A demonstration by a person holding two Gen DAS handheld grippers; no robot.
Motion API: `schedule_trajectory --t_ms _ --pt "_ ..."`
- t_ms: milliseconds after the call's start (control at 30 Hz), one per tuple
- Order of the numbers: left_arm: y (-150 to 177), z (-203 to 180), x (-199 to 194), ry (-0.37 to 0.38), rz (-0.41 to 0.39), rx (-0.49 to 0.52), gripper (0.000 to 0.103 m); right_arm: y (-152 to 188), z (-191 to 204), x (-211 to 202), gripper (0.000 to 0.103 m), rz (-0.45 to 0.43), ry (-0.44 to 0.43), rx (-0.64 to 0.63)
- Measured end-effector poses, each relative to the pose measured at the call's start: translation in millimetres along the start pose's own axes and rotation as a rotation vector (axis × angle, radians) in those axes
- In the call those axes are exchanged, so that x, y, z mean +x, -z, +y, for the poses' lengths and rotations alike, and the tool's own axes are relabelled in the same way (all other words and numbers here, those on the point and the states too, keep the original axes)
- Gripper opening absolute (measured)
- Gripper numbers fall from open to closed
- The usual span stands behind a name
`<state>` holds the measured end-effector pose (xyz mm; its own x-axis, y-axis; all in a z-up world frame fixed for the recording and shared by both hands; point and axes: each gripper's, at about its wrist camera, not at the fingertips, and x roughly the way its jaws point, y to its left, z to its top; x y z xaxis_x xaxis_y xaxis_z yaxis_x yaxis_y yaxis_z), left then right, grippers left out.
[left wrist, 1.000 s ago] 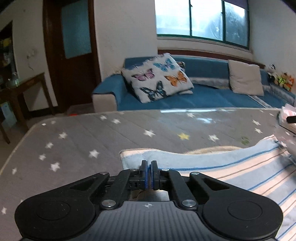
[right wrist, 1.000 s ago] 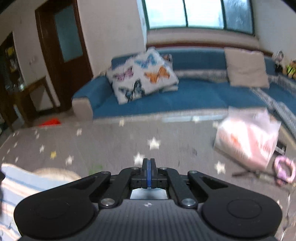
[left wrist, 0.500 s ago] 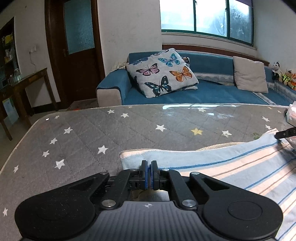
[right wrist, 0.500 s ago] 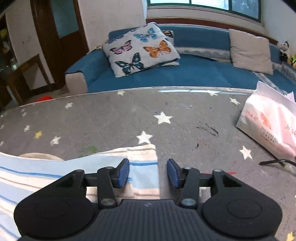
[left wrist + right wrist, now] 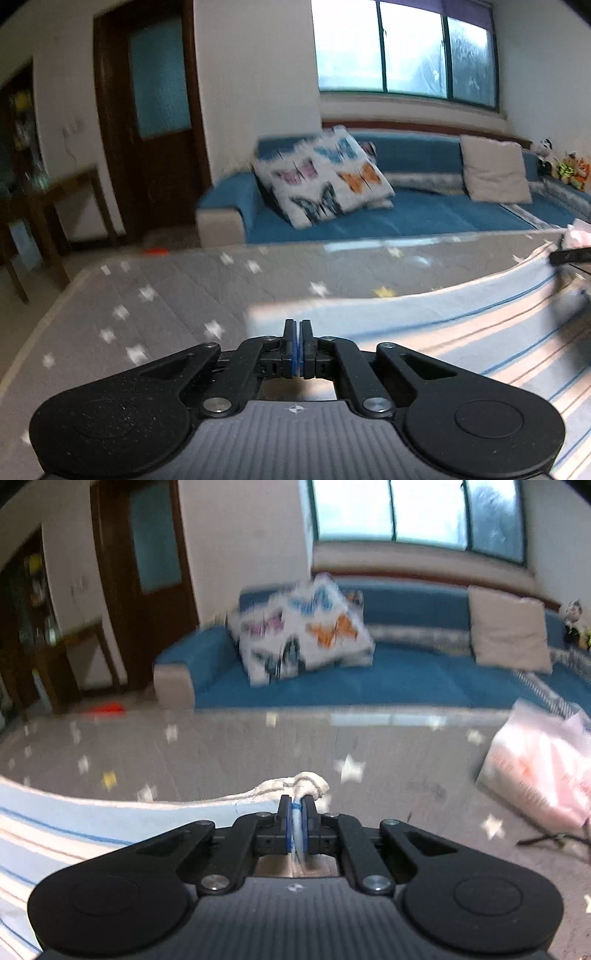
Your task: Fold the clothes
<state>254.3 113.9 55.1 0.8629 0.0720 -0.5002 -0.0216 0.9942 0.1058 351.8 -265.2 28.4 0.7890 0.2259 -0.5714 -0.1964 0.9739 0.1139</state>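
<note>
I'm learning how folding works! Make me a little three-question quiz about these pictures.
1. True or false: the right hand-held gripper is shut on the striped cloth.
2. What lies at the right of the star-patterned table? A) pink bag B) shoe C) bowl
3. Fill in: the cushion on the blue sofa has ___ printed on it.

Key: 1 true; 2 A, the pink bag; 3 butterflies.
</note>
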Motion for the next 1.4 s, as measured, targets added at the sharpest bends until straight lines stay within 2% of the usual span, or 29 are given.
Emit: schedule_trajectory --t_ms 100,133,200,267,333,400,467,533,633,667,767,1033,1133,1200,1267,1400 --pt "-9.1 4.7 8.7 -0.017 -0.003 -0.021 0.001 -9.3 -2.9 -2.6 0.005 -0.052 0.022 0.016" --pt "-10.5 6.1 15.3 -0.026 0.015 -0.031 0.001 -11.7 -2.8 2.6 0.007 -0.038 0.027 0.01" --pt "-10.8 9.7 28.8 -0.029 0.065 -0.055 0.001 -13.0 -4.8 17.0 0.019 0.015 0.066 0.02" --pt "-6.8 13.4 34.8 0.003 0.11 -0.086 0.004 -11.8 -7.3 23.1 0.019 0.051 0.083 0.02" --pt "-0.3 11.3 36.5 -0.002 0.134 -0.068 0.005 -9.3 -8.1 22.6 0.026 0.07 0.076 0.008" --pt "7.8 8.2 39.4 -0.002 0.169 -0.052 0.013 -6.9 -5.9 20.1 0.037 0.093 0.068 -0.026" --pt "17.1 5.3 42.2 -0.009 0.207 -0.04 0.03 -2.1 -1.0 14.7 0.038 0.115 0.057 -0.065" --pt "26.0 4.6 40.5 -0.019 0.225 -0.036 0.03 2.7 2.3 8.0 0.042 0.139 0.043 -0.088" --pt "36.9 7.1 28.2 -0.017 0.244 -0.04 0.032 11.9 9.6 -7.5 0.048 0.166 0.033 -0.127" --pt "40.2 8.0 22.6 -0.019 0.246 -0.039 0.037 15.8 12.0 -14.4 0.055 0.174 0.025 -0.14" --pt "51.2 10.2 -0.4 -0.032 0.237 -0.026 0.048 30.1 16.0 -36.5 0.057 0.196 0.011 -0.173" --pt "94.9 27.0 -70.9 -0.076 0.244 -0.034 0.049 71.3 10.6 -111.8 0.06 0.178 0.012 -0.191" --pt "112.6 34.3 -92.1 -0.102 0.266 -0.061 0.05 91.4 6.7 -139.2 0.066 0.164 0.029 -0.18" --pt "122.5 37.5 -105.3 -0.115 0.273 -0.071 0.05 105.0 5.3 -154.6 0.066 0.157 0.043 -0.182" --pt "132.0 38.6 -116.6 -0.128 0.281 -0.083 0.056 118.5 3.5 -169.9 0.068 0.149 0.057 -0.179" --pt "144.8 36.9 -131.2 -0.156 0.278 -0.097 0.056 142.2 -4.8 -196.3 0.072 0.128 0.094 -0.14"
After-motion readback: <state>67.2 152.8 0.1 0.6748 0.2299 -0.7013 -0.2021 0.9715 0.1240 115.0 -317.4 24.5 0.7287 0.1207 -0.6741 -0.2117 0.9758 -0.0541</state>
